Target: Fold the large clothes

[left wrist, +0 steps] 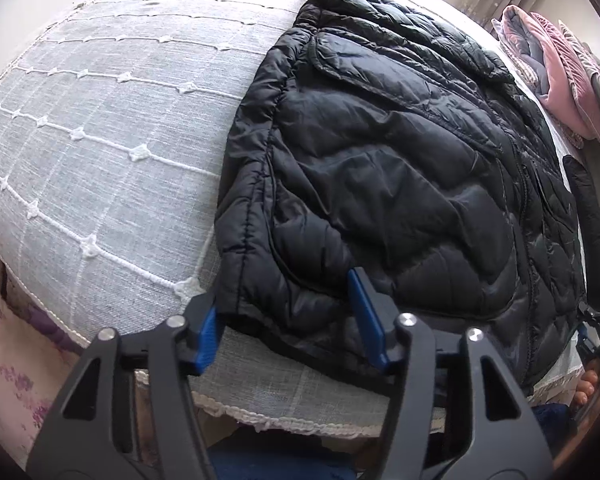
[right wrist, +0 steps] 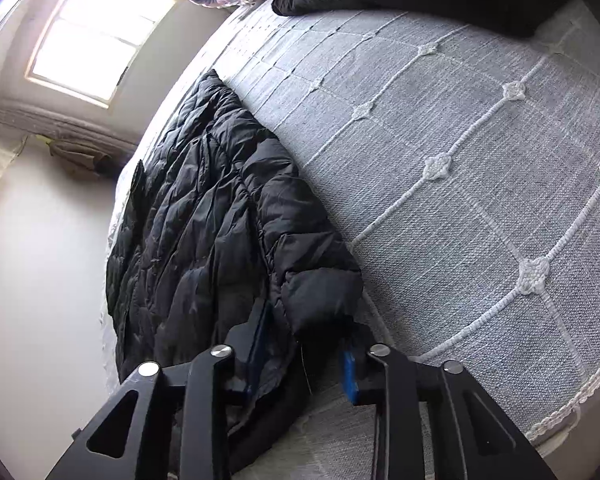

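Black puffer jacket (left wrist: 400, 168) lies spread flat on the grey bedspread (left wrist: 100, 128), hem at the bed's near edge. My left claw (left wrist: 288, 320) is apart, blue pads straddling the hem's left corner, one pad off the jacket's side, not clamped. My right claw (right wrist: 304, 354) is also apart, a puffy jacket corner (right wrist: 320, 296) sitting between its fingers; can't tell if they touch it. Folded pink blankets (left wrist: 560, 80) are stacked at the bed's far edge, window (right wrist: 100, 28) beyond.
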`<state>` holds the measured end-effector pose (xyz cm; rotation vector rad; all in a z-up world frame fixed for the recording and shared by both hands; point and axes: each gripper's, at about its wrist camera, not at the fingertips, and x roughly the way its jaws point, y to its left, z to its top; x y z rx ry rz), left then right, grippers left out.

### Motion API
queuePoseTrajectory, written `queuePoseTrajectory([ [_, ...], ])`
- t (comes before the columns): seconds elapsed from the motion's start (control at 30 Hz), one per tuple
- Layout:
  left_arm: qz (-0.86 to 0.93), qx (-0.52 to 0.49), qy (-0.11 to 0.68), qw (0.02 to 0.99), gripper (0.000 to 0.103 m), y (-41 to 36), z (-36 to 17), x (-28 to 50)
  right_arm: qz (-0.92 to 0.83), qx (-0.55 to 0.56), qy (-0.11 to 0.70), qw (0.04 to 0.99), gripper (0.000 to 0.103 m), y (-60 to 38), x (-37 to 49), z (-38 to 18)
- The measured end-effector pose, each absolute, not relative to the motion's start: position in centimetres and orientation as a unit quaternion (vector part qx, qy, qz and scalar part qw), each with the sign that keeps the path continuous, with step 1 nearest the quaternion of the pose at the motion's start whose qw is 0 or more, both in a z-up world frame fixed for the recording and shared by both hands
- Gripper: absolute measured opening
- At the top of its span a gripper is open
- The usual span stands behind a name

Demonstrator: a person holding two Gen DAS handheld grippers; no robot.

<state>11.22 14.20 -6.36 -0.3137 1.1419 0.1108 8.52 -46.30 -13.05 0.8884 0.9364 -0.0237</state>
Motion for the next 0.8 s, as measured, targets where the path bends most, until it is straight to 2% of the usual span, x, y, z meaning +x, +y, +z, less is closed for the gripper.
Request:
queuePoseTrajectory([
  [0.1, 0.055, -0.141, 0.539, 0.828, 0.056, 13.9, -6.3, 11.4, -0.006, 0.407, 0.433, 0.804, 0.016, -45.9, 8.6, -12.7],
  [0.2, 0.057, -0.138, 0.540, 0.829, 0.055, 13.6, -6.3, 11.6, -0.004, 0.397, 0.427, 0.812, 0.013, -45.5, 8.6, -12.2],
  [0.37, 0.052, -0.131, 0.539, 0.830, 0.039, 13.3, -6.3, 11.8, -0.001, 0.388, 0.419, 0.821, 0.010, -45.2, 8.5, -11.7],
  [0.43, 0.049, -0.132, 0.537, 0.832, 0.027, 13.2, -6.3, 11.7, 0.000, 0.387, 0.413, 0.824, 0.009, -45.3, 8.3, -11.4],
  [0.53, 0.043, -0.137, 0.526, 0.838, 0.015, 13.3, -6.0, 11.5, 0.006, 0.383, 0.403, 0.831, 0.007, -45.3, 7.9, -11.0],
  [0.8, 0.046, -0.154, 0.488, 0.858, 0.007, 13.9, -4.3, 9.5, 0.025, 0.371, 0.354, 0.858, 0.006, -45.3, 5.9, -9.0],
])
